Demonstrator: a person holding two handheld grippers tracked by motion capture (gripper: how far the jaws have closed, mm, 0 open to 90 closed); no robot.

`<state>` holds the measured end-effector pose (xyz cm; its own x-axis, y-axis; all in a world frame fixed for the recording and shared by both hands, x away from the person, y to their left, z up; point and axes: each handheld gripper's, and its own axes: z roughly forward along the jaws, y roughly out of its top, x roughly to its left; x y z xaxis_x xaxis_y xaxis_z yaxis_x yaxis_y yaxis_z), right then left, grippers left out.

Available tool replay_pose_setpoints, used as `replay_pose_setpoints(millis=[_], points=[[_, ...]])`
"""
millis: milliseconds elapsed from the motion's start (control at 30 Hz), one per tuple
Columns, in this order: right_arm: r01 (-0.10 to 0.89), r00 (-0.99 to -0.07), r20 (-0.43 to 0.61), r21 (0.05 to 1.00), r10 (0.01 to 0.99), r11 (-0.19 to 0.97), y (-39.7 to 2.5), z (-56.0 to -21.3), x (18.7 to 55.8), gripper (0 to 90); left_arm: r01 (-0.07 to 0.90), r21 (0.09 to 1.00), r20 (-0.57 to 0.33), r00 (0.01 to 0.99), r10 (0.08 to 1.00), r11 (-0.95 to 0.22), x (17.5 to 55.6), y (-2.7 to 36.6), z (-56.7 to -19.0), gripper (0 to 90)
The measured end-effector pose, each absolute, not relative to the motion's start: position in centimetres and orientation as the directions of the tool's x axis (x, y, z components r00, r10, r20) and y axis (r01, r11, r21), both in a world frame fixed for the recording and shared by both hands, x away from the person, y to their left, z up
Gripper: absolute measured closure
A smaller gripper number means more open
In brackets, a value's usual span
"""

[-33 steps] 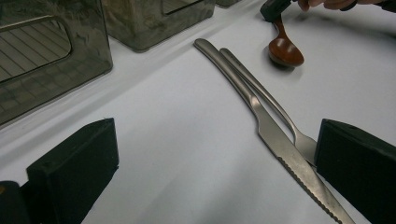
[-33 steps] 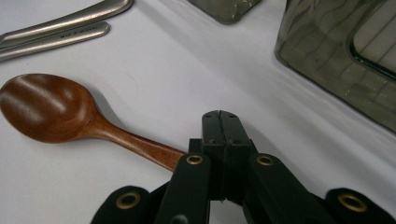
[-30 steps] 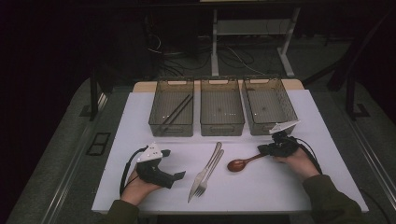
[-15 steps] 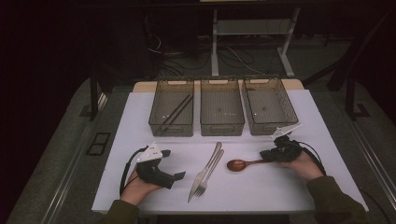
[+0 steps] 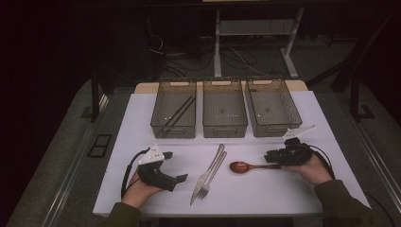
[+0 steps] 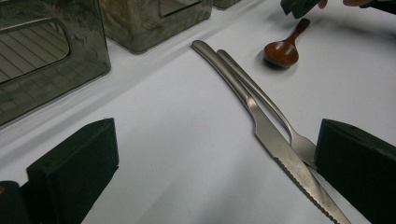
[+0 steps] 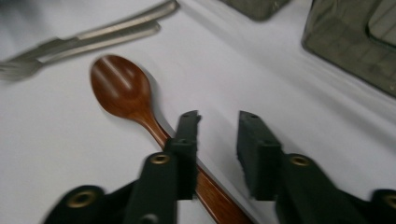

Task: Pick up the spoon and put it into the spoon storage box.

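Spoon (image 5: pixel 246 166) is lying on the counter (image 5: pixel 265 198) right of the fork (image 5: pixel 211 176). Right claw (image 7: pixel 217 122) is hovering partly open, its jaws sitting off to one side of the handle, gripping nothing. Next it needs centring, then closing. Left claw (image 5: pixel 178 178) is idling wide open.

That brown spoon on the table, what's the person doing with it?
The person is reaching the right gripper down at the wooden spoon. Its jaws are open over the handle, not squeezing it yet. The left gripper rests open beside the knife and fork. Three bins wait behind; the left one holds chopsticks.
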<state>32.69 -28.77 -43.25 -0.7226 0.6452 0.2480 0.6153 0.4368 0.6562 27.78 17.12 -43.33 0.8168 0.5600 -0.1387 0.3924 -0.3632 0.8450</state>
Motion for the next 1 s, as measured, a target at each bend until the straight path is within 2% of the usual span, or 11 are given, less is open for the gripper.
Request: replay_pose_setpoints(millis=[67,167,267,367,800,1000], points=[[0.612,-0.728,0.263,0.667,0.634,0.426,-28.8,-43.0,32.6,55.9,0.392,0.846,-0.14,0.817,0.559,-0.361,27.7,17.1,-43.3,0.0],[0.6,-0.731,0.265,0.689,0.628,0.407,-28.6,-42.6,32.6,50.9,0.39,0.848,-0.139,0.818,0.559,-0.36,27.7,17.0,-43.3,0.0],[0.582,-0.743,0.262,0.707,0.616,0.401,-28.2,-42.3,32.4,41.0,0.389,0.847,-0.138,0.819,0.557,-0.363,27.7,17.0,-43.3,0.0],[0.57,-0.75,0.257,0.718,0.609,0.399,-27.6,-42.0,32.3,36.9,0.391,0.846,-0.139,0.818,0.558,-0.362,27.8,17.0,-43.4,0.0],[0.536,-0.777,0.25,0.744,0.578,0.399,-23.8,-41.1,32.8,31.3,0.391,0.848,-0.142,0.82,0.555,-0.359,27.7,16.8,-43.3,0.0],[0.521,-0.792,0.254,0.757,0.556,0.396,-22.1,-41.1,33.3,31.4,0.384,0.848,-0.137,0.825,0.548,-0.367,27.7,16.7,-43.2,0.0]])
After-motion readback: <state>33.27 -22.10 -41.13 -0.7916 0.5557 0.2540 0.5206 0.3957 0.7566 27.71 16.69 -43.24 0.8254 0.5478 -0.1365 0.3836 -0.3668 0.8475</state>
